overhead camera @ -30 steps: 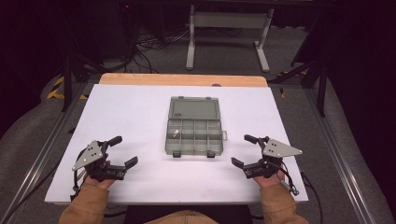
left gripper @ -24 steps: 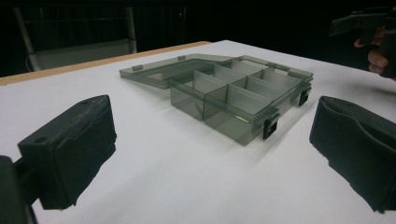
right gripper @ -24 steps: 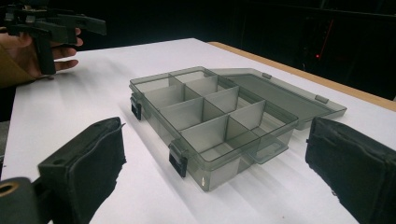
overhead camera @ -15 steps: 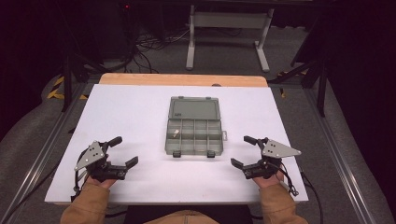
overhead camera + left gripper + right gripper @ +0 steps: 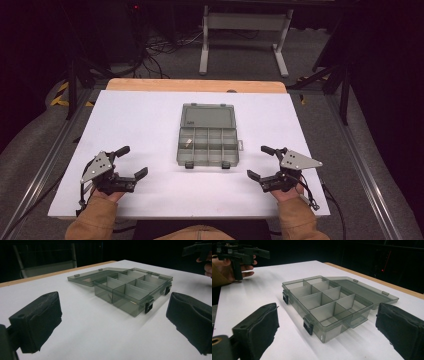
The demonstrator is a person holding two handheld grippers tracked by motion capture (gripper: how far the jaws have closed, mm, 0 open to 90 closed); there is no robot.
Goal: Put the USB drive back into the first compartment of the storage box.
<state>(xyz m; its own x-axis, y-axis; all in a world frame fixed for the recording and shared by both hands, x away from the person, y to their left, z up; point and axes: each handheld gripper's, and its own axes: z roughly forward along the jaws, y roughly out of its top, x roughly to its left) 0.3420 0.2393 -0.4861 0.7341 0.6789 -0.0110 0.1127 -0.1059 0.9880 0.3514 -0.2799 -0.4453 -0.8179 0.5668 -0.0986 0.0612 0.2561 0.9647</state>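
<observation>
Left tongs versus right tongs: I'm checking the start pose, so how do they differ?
The left tongs sit left of the organizer box, pointing right and away; the right tongs sit to its right, pointing left and away. The grey plate tilts opposite ways on each. Both are open, empty and off the box.
</observation>
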